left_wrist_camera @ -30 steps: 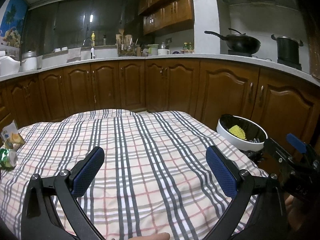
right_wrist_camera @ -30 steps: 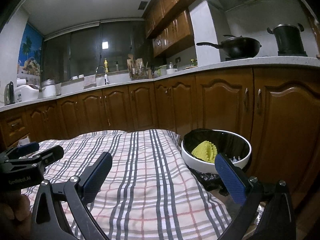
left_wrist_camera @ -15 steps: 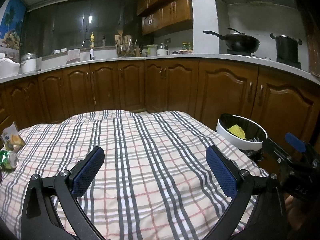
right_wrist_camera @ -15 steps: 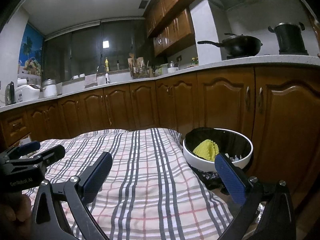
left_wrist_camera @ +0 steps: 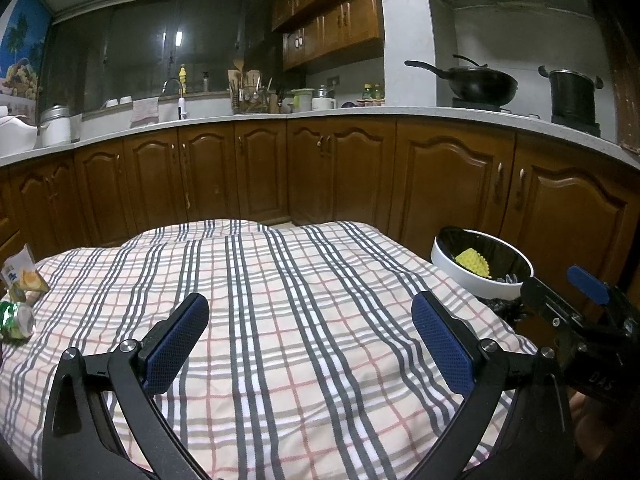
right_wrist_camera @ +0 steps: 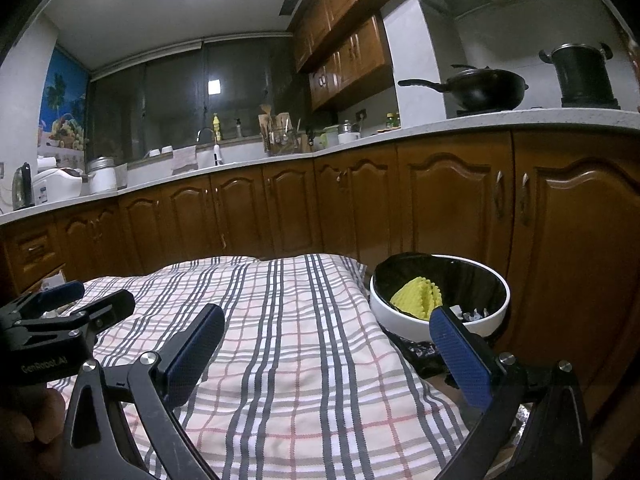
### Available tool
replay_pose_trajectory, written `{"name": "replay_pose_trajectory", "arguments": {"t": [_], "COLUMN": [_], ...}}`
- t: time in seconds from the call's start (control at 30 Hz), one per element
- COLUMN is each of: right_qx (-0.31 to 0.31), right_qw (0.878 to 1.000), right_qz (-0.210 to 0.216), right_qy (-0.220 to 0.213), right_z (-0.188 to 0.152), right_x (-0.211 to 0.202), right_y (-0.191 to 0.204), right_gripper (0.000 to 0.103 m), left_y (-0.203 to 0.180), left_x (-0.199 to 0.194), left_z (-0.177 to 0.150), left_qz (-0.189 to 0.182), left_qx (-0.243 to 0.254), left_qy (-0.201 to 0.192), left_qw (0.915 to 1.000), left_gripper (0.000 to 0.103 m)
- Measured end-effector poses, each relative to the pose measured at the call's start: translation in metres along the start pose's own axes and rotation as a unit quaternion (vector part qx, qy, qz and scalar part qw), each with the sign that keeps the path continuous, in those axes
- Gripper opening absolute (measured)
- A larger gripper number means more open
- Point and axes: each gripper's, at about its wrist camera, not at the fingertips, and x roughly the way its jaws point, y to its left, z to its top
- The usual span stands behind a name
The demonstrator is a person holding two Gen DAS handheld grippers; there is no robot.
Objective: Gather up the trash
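Observation:
A white bin with a black liner (left_wrist_camera: pixel 460 278) (right_wrist_camera: pixel 394 314) stands at the right edge of the plaid-covered table (left_wrist_camera: pixel 280 300) (right_wrist_camera: pixel 288 320). Inside it lies a yellow ridged piece of trash (left_wrist_camera: pixel 473 262) (right_wrist_camera: pixel 416 294) and some small scraps. At the table's far left lie a crushed green can (left_wrist_camera: pixel 16 318) and a small orange-and-white carton (left_wrist_camera: pixel 24 276). My left gripper (left_wrist_camera: pixel 308 322) is open over the cloth with nothing between its fingers. My right gripper (right_wrist_camera: pixel 330 334) is open too, empty, its right finger in front of the bin.
Brown cabinets (left_wrist_camera: pixel 340 176) run behind the table under a white counter (left_wrist_camera: pixel 440 114). A wok (left_wrist_camera: pixel 476 84) and a black pot (left_wrist_camera: pixel 572 94) sit on the stove. A crumpled black bag (right_wrist_camera: pixel 420 354) lies below the bin. A hand (right_wrist_camera: pixel 28 420) shows at the lower left.
Both grippers stay open and nearly still. The views have shifted only slightly, and the trash on the left edge sits a little nearer the frame edge.

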Motion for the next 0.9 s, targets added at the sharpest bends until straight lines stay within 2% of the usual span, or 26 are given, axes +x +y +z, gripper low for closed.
{"name": "replay_pose_trajectory", "arguments": {"t": [0.9], "right_qx": [-0.001], "right_qw": [1.0], "right_qz": [0.007], "right_qy": [0.005], "right_z": [0.0024], "right_x": [0.002], "right_y": [0.0], "right_gripper": [0.103], "left_y": [-0.0006], "left_x": [-0.0004], "left_z": [-0.0004], "left_qz": [-0.001], "left_qx": [0.001], "left_qy": [0.0], "left_qw": [1.0], "left_gripper": [0.103]}}
